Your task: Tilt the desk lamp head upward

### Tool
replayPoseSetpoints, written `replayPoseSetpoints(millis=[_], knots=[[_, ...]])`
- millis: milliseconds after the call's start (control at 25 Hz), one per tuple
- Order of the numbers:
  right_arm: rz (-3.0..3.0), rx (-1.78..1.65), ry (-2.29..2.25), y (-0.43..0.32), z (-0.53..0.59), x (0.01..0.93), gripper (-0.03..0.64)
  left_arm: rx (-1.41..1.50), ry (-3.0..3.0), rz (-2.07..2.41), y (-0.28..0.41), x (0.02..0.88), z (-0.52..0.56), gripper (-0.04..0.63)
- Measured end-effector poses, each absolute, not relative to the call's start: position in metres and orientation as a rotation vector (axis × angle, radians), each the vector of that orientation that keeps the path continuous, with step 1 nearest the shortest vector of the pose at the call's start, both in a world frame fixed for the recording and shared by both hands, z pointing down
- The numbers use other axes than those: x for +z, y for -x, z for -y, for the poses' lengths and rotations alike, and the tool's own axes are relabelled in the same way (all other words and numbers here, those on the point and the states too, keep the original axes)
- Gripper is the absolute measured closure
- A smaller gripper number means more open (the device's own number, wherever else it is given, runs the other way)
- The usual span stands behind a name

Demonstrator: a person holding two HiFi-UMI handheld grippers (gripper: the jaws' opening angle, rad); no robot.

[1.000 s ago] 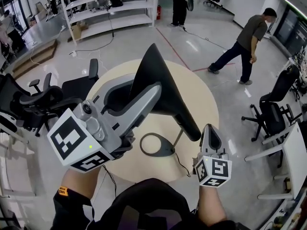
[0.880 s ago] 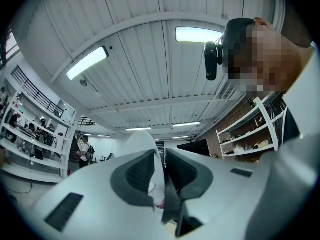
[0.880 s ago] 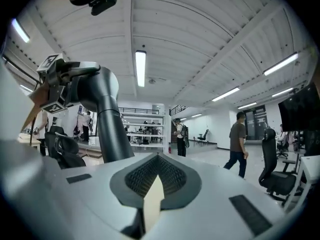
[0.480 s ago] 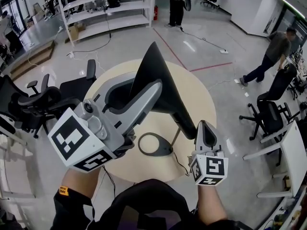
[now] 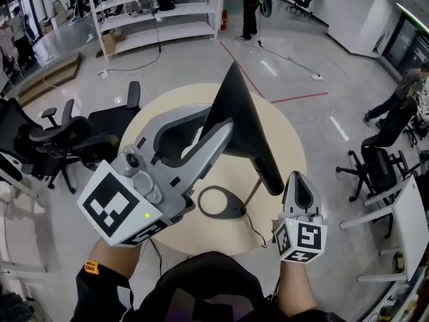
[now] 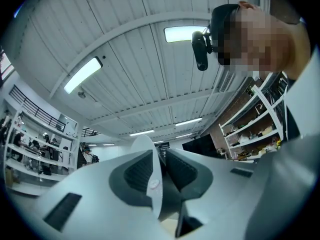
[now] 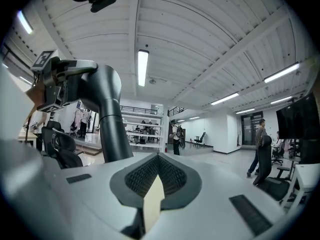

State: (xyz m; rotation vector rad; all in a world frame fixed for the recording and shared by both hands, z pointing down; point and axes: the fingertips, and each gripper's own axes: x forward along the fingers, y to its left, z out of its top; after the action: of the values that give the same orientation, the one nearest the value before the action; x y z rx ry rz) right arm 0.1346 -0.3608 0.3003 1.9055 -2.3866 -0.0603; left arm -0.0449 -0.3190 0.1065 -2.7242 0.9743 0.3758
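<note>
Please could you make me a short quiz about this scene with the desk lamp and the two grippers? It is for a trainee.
1. Which thing stands between the jaws of the left gripper?
A) the lamp head
B) the power cord
C) a chair's armrest
2. True or false: the right gripper is clamped on the lamp's thin stem.
3. Fill in: the lamp base stands on a round, cream-coloured ____.
Key:
1. A. Its jaws have just been closing and press on the head's edge.
2. False. Its jaws are together and empty, beside the lamp.
3. table
</note>
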Motion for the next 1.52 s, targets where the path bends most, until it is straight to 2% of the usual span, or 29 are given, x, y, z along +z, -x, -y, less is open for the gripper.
replayPoseSetpoints(millis=[320, 760, 1080, 1200, 1520], knots=[[2.325, -0.079, -1.994, -0.141, 0.334, 0.293, 0.607, 0.43, 2.728, -1.051, 0.088, 0.137, 0.298, 0.48], [2.285, 0.058, -1.952, -0.097, 0.29, 0.35, 0.607, 0.199, 2.916, -1.362, 0.135, 0.301, 0.307, 0.48], [2.238, 0.201, -1.853, -0.051, 0.254, 0.408, 0.607, -0.071, 3.11, -1.399, 0.107, 0.426, 0.268, 0.51], [2.248, 0.223, -1.834, -0.043, 0.241, 0.415, 0.607, -0.155, 3.085, -1.342, 0.093, 0.438, 0.249, 0.548], [2.304, 0.206, -1.798, -0.057, 0.187, 0.419, 0.607, -0.196, 3.012, -1.333, 0.062, 0.427, 0.197, 0.548]])
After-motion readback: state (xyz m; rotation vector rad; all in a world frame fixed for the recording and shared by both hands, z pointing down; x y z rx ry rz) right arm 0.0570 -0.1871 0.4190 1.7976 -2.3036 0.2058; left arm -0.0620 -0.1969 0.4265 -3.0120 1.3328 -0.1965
